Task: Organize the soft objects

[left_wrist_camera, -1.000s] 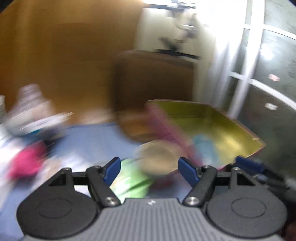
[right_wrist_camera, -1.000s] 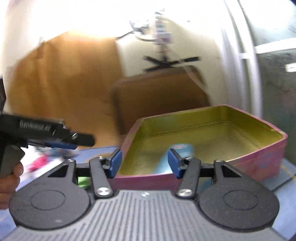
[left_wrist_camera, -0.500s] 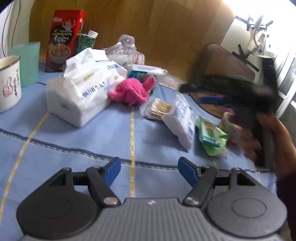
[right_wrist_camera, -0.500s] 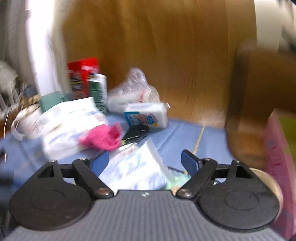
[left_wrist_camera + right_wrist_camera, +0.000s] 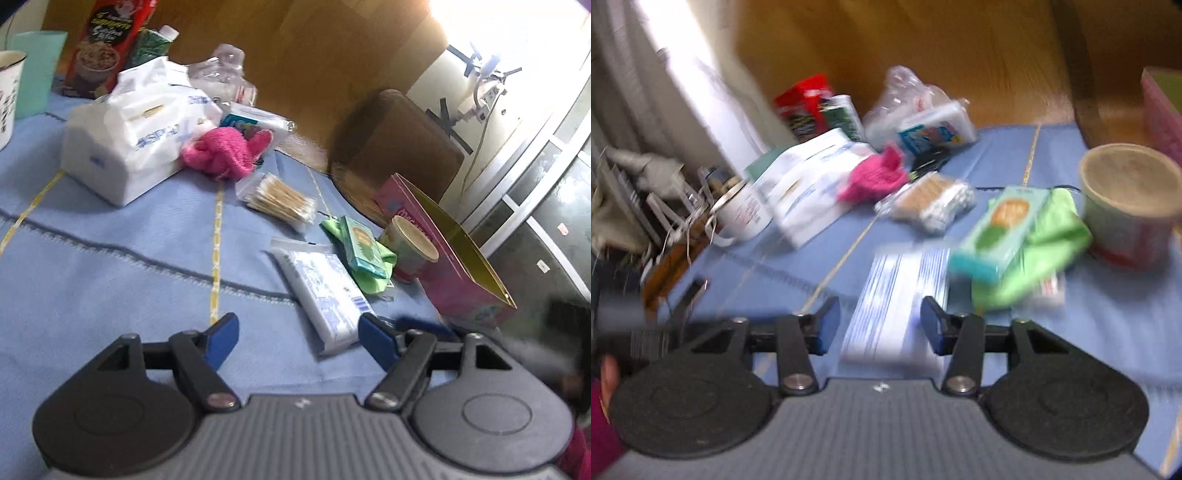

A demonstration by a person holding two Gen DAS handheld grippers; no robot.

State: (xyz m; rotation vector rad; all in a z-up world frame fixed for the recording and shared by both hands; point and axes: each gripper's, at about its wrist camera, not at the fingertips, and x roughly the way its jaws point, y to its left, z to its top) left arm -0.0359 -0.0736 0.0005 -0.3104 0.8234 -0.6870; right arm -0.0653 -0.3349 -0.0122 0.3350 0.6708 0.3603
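A blue cloth (image 5: 110, 266) covers the table, with yellow and dark stripes; on its right edge lies a pink box (image 5: 454, 266), open, its inside yellow-green; at the back left sits a white tissue pack (image 5: 125, 140), with a red carton (image 5: 110, 44) and a teal cup (image 5: 35, 70) behind it. A pink knit (image 5: 221, 151) lies touching the tissue pack's right side; beside the box stands a paper cup (image 5: 410, 251), and against that a green cloth (image 5: 373, 273) with a teal packet (image 5: 360, 242) on top; a bag of cotton swabs (image 5: 280, 199) lies between the knit and the packet. A flat white-and-blue pack (image 5: 325, 291) lies nearest. The left gripper (image 5: 297, 336) is released, holding nothing, the pack's near end close to its right finger; the right gripper (image 5: 881, 326) is spread wide, with the pack (image 5: 897, 295) between its fingers but not pinched.
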